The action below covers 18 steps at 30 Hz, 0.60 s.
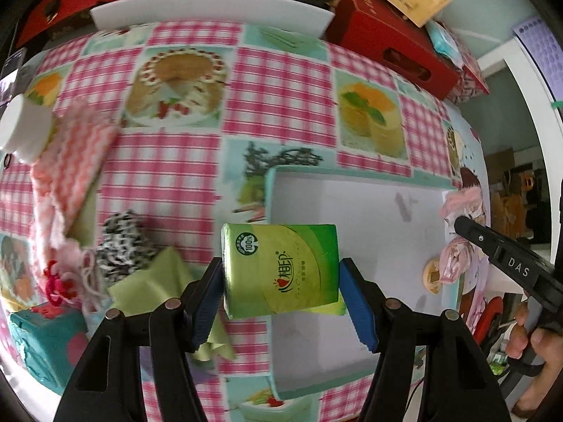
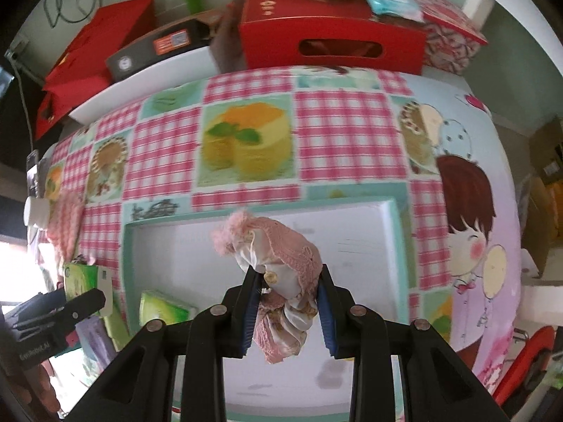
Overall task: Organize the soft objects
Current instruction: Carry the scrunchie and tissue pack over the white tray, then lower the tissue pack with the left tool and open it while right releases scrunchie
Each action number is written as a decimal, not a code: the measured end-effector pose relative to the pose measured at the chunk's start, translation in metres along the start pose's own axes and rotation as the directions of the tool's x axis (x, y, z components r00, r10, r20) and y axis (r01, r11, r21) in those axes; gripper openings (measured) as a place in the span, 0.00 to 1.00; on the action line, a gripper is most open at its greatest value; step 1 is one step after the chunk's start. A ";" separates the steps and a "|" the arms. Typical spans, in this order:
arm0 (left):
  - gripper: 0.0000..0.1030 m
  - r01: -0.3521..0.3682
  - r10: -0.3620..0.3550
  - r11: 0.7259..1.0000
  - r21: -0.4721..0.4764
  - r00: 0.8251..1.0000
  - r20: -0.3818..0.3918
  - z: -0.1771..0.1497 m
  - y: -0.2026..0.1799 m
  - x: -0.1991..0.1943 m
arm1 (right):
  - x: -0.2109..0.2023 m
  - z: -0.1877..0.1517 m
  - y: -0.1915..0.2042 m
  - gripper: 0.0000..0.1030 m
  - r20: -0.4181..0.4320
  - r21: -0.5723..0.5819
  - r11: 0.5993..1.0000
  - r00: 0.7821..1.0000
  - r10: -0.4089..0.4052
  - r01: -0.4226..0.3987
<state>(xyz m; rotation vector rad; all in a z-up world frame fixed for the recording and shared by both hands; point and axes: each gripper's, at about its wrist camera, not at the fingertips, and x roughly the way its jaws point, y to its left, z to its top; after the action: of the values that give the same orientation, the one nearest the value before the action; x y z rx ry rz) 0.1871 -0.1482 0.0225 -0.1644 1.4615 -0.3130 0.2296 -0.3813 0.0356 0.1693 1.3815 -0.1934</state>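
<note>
Tissue pack (image 1: 279, 269) is clamped by the left tongs (image 1: 281, 293) across its short sides, held over the tray's (image 1: 269, 190) left edge; light, squashy, slick wrap, so the flat sides suit best. Pink pouch (image 2: 281, 274) is pinched mid-body by the right tongs (image 2: 286, 307) above the tray; limp, light, best bunched centrally.

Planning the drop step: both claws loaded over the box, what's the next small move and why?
Probably lower the left claw a little and open it: its green tissue pack hangs over the near edge of the white box, whose floor below looks bare. The right claw grips a pink cloth bundle.
</note>
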 end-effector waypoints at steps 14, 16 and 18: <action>0.64 -0.009 0.012 0.993 0.114 1.000 -0.025 -0.005 -0.047 0.035 | 0.017 -0.006 -0.058 0.32 -0.033 0.104 0.993 0.998 -0.046 0.049; 0.64 -0.010 0.013 0.993 0.118 1.000 -0.022 -0.005 -0.049 0.039 | 0.021 -0.007 -0.061 0.32 -0.042 0.110 0.993 0.998 -0.048 0.052; 0.64 -0.013 0.015 0.992 0.124 1.000 -0.013 -0.005 -0.051 0.042 | 0.025 -0.008 -0.063 0.32 -0.049 0.118 0.992 0.998 -0.048 0.053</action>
<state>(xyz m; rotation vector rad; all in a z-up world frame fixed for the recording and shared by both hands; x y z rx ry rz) 0.1796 -0.2091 -0.0024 -0.0520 1.4517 -0.3933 0.2117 -0.4421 0.0093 0.2393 1.4217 -0.3163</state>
